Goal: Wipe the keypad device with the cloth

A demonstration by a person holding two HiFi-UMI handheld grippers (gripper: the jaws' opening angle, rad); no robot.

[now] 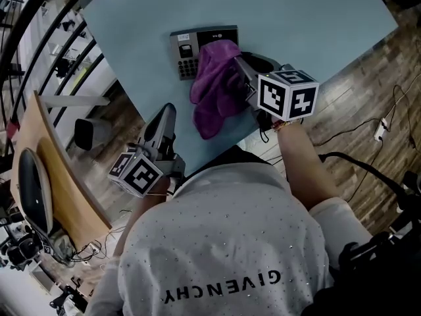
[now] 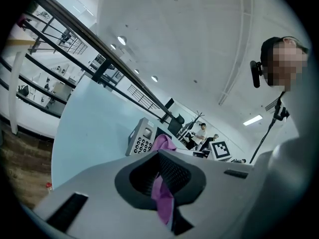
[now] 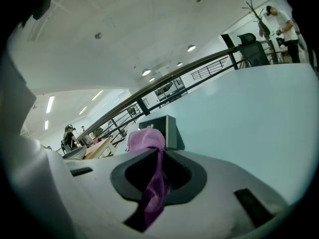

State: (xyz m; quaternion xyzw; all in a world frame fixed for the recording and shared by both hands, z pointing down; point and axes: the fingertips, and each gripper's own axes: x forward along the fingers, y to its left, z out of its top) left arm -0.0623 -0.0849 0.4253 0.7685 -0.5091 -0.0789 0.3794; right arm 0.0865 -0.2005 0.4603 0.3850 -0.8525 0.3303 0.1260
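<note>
The grey keypad device (image 1: 187,48) stands on the pale blue table (image 1: 296,18), with its keys to the left. A purple cloth (image 1: 214,91) drapes over its right half and trails toward the near edge. My right gripper (image 1: 238,63) is shut on the cloth beside the device; the cloth (image 3: 144,139) bunches in front of the keypad device (image 3: 159,128). My left gripper (image 1: 169,108) hovers at the table's near-left edge, apart from the cloth, fingers together. Ahead of the left gripper (image 2: 160,156) are the keypad device (image 2: 141,138) and the cloth (image 2: 163,142); a purple sliver shows between its fingers.
A wooden desk (image 1: 59,170) and a dark chair (image 1: 33,189) stand at the left, a grey bin (image 1: 89,131) near them. Cables (image 1: 381,130) run over the wooden floor at the right. Black railings (image 1: 59,51) run along the far left.
</note>
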